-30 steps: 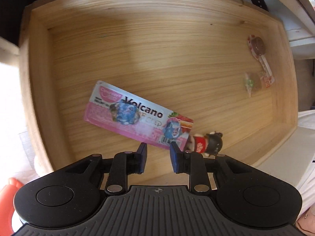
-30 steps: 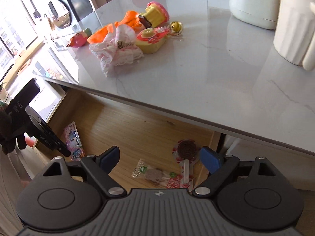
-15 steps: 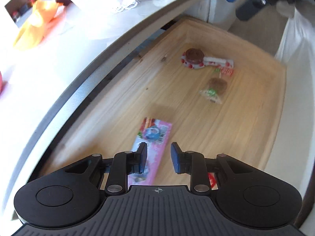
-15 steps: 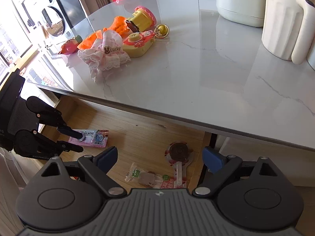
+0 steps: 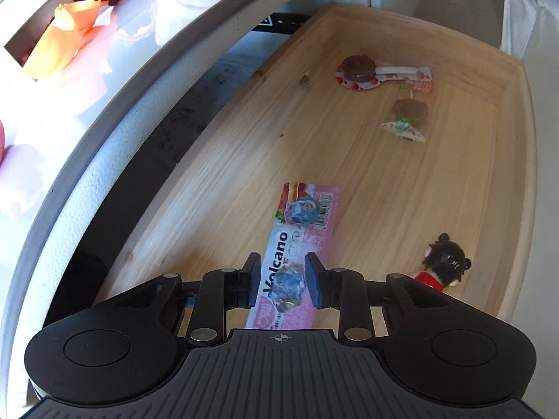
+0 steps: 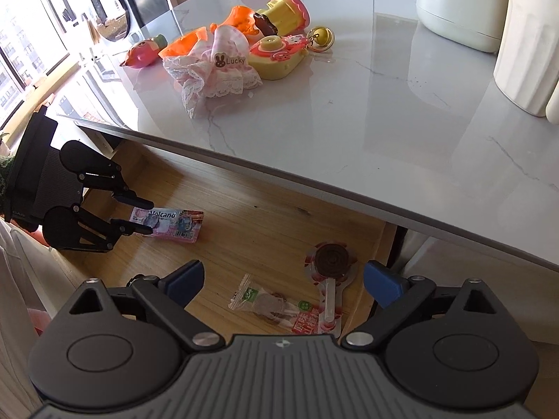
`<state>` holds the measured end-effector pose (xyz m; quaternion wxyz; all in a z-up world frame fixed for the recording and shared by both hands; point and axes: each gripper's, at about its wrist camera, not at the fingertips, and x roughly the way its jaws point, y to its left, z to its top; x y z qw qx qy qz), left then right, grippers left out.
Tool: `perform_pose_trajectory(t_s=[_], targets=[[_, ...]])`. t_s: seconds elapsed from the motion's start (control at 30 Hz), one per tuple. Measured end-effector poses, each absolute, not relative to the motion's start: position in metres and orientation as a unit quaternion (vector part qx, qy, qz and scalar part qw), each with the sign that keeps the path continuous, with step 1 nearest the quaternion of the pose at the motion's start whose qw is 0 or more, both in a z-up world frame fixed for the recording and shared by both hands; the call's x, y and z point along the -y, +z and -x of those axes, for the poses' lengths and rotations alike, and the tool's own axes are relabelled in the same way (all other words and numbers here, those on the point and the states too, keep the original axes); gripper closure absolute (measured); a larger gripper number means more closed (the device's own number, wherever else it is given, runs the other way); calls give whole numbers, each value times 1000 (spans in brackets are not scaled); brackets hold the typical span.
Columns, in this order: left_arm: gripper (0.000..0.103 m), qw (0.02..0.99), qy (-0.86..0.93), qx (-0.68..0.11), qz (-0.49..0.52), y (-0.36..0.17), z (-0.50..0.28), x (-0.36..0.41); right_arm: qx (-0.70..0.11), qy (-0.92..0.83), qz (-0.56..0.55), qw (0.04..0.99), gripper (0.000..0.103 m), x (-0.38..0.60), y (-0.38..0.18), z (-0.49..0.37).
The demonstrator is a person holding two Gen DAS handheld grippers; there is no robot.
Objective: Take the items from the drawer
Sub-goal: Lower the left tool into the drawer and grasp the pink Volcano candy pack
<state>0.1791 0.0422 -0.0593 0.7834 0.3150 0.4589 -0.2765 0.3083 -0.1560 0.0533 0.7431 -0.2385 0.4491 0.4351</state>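
Note:
The wooden drawer (image 5: 520, 174) is pulled out from under a marble countertop (image 6: 349, 122). A pink "Volcano" packet (image 5: 304, 223) lies flat on its floor. My left gripper (image 5: 283, 279) is open by a narrow gap, its fingers straddling the packet's near end; the right wrist view shows this left gripper (image 6: 139, 216) at the packet (image 6: 174, 223). A small doll (image 5: 443, 262) with black hair lies to its right. My right gripper (image 6: 283, 281) is wide open and holds nothing. It hovers over a chocolate lollipop (image 6: 330, 258) and a wrapped candy (image 6: 269, 303).
Toys and a pink lace cloth (image 6: 216, 70) sit on the countertop's far left. White containers (image 6: 527, 45) stand at its right. The countertop edge overhangs the back of the drawer. The lollipop (image 5: 358, 68) and candy (image 5: 408, 115) lie at the drawer's far end.
My left gripper has swung round to look along the drawer and now has the packet's end between its fingers. My right gripper has come a little closer to the sweets.

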Motion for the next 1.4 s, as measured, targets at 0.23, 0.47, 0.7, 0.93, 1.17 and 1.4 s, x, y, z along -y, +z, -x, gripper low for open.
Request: perform_pose_trajectory(t_s=[0.23, 0.47, 0.7, 0.93, 1.17, 1.4], targets=[[71, 780, -290, -461, -308, -65, -178, -35, -452, 439, 242, 738, 4, 155, 51, -307], [68, 789, -269, -422, -356, -69, -172, -26, -457, 439, 244, 735, 3, 154, 48, -310], [70, 794, -271, -443, -317, -72, -178, -30, -458, 441, 248, 731, 3, 152, 46, -309], [70, 796, -287, -446, -292, -71, -179, -34, -458, 441, 248, 731, 2, 152, 45, -309], [70, 796, -311, -443, -270, -71, -180, -36, -459, 440, 249, 731, 2, 151, 44, -308], [62, 795, -290, -461, -265, -70, -189, -35, -457, 441, 253, 730, 2, 152, 43, -306]])
